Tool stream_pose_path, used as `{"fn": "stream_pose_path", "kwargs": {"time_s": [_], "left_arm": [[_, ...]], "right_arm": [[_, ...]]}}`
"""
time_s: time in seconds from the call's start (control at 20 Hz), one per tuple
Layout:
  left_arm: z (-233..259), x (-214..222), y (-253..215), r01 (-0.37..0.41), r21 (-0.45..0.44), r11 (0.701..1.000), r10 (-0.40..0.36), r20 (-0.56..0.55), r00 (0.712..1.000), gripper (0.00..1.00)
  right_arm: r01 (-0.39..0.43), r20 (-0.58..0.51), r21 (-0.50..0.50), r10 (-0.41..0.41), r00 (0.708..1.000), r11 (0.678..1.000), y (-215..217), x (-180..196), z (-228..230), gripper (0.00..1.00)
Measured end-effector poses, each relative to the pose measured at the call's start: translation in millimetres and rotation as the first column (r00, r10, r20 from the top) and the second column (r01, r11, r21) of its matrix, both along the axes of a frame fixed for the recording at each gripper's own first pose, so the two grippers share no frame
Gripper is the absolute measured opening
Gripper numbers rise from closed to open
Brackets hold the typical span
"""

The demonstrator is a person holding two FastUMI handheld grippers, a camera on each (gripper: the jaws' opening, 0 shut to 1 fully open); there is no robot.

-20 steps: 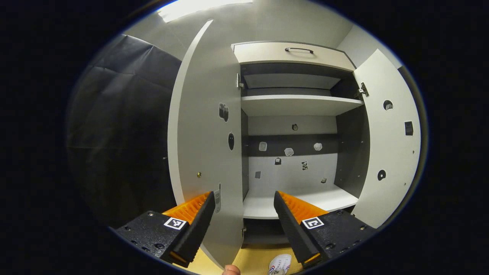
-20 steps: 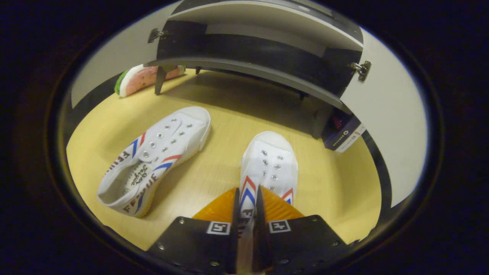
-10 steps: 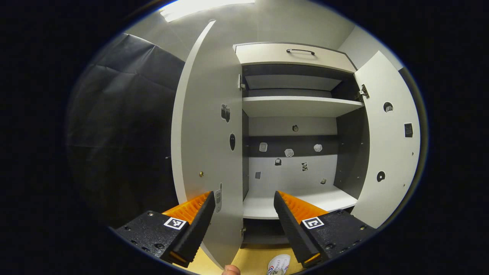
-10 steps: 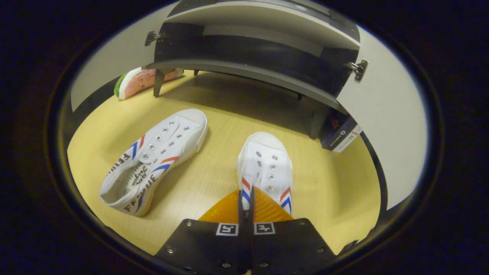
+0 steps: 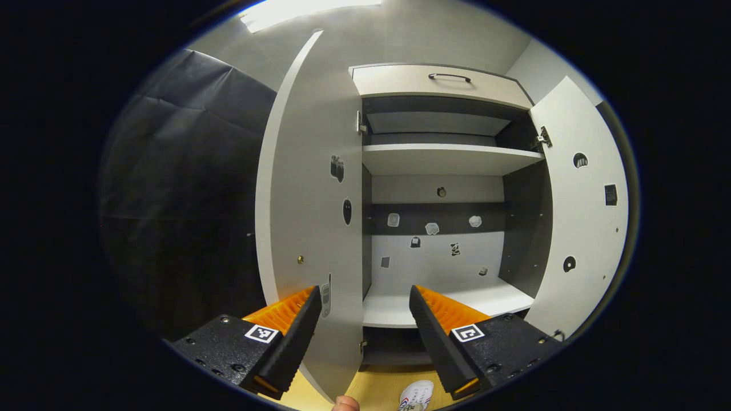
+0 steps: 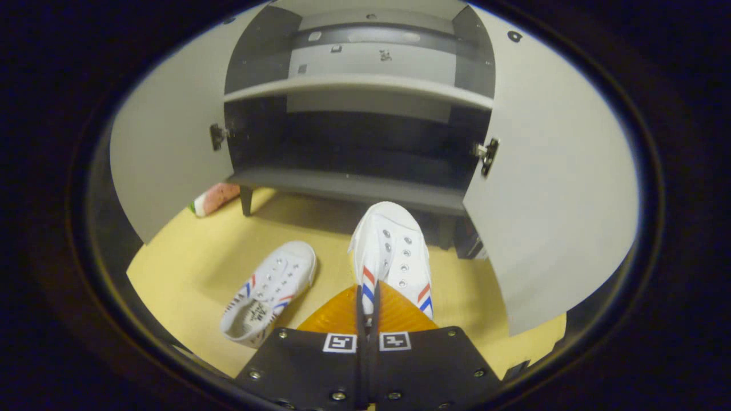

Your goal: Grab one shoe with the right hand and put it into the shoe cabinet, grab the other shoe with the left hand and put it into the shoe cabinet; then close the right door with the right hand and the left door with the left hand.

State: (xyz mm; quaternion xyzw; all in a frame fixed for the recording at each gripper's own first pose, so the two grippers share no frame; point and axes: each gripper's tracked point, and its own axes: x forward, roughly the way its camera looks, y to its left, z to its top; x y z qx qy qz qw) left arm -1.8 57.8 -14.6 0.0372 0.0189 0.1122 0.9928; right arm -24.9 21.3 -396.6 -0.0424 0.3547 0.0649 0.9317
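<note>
Right gripper [image 6: 365,311] has its jaws pinching the rear edge of 1 white shoe [image 6: 393,260], which sits lifted off the wooden floor [image 6: 188,265], toe aimed at the shoe cabinet [image 6: 354,85] w/ the toe just in front of the bottom shelf [image 6: 342,184]. The 2nd shoe [image 6: 267,292] lies on the floor to the left of the held one, apart from it, opening up. Both cabinet doors stand open: left door [image 6: 165,154], right door [image 6: 548,188]. A watermelon-slice thing [image 6: 214,198] lies on the floor by the cabinet's left leg, partly behind the left door.

Left gripper [image 5: 362,305] hangs higher up, jaws spread w/ nothing between them, facing the cabinet interior; the left door's edge [image 5: 308,188] sits between its fingers in the left gripper view. Middle shelf [image 5: 457,299] is bare. A fingertip [image 5: 346,403] shows at the bottom edge of that view.
</note>
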Motion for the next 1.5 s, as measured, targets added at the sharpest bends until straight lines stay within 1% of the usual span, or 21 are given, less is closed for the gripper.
{"fn": "stream_pose_path", "kwargs": {"time_s": [0.15, 0.3, 0.45, 0.6, 0.65, 0.9, 1.0, 1.05, 1.25, 1.3, 1.5], "left_arm": [[-1, -1, 0, -0.001, -0.004, 1.000, 0.001, -0.001, 1.000, 0.94], [-2, -1, 0, -0.001, -0.008, 1.000, 0.001, -0.002, 1.000, 0.94], [-2, -2, 1, -0.003, -0.015, 1.000, 0.003, 0.004, 1.000, 0.94], [-1, -2, 1, -0.005, -0.017, 1.000, 0.006, 0.007, 1.000, 0.93], [-2, -2, 1, -0.008, -0.016, 1.000, 0.008, 0.006, 1.000, 0.94], [-1, 0, 2, -0.026, -0.017, 1.000, 0.026, 0.012, 1.000, 0.94], [-1, 0, 3, -0.035, -0.017, 0.999, 0.036, 0.013, 0.999, 0.93], [-1, 0, 3, -0.040, -0.017, 0.999, 0.040, 0.014, 0.999, 0.94], [-1, 1, 4, -0.052, -0.018, 0.999, 0.052, 0.020, 0.998, 0.94], [0, 1, 4, -0.054, -0.016, 0.998, 0.055, 0.020, 0.998, 0.94], [0, 2, 4, -0.057, -0.008, 0.998, 0.058, 0.020, 0.998, 0.94]], "right_arm": [[0.004, 0.132, 0.044, -0.010, 0.991, 0.999, 8, 26, 62, 0.00], [-0.003, 0.246, 0.074, -0.016, 0.969, 0.997, 16, 59, 119, 0.00], [-0.011, 0.335, 0.108, -0.026, 0.942, 0.994, 25, 96, 160, 0.00], [-0.027, 0.409, 0.073, -0.005, 0.912, 0.997, 27, 143, 191, 0.00], [-0.032, 0.424, 0.073, -0.002, 0.906, 0.997, 29, 160, 199, 0.00], [-0.018, 0.462, 0.058, -0.011, 0.887, 0.998, 34, 240, 220, 0.00], [-0.009, 0.463, 0.056, -0.018, 0.886, 0.998, 37, 265, 220, 0.00], [-0.003, 0.457, 0.051, -0.021, 0.889, 0.999, 37, 274, 217, 0.00], [0.019, 0.411, 0.047, -0.036, 0.911, 0.999, 39, 298, 195, 0.00], [0.020, 0.396, 0.052, -0.039, 0.917, 0.998, 37, 299, 191, 0.00], [0.031, 0.376, 0.044, -0.045, 0.925, 0.999, 37, 303, 178, 0.00]]}}
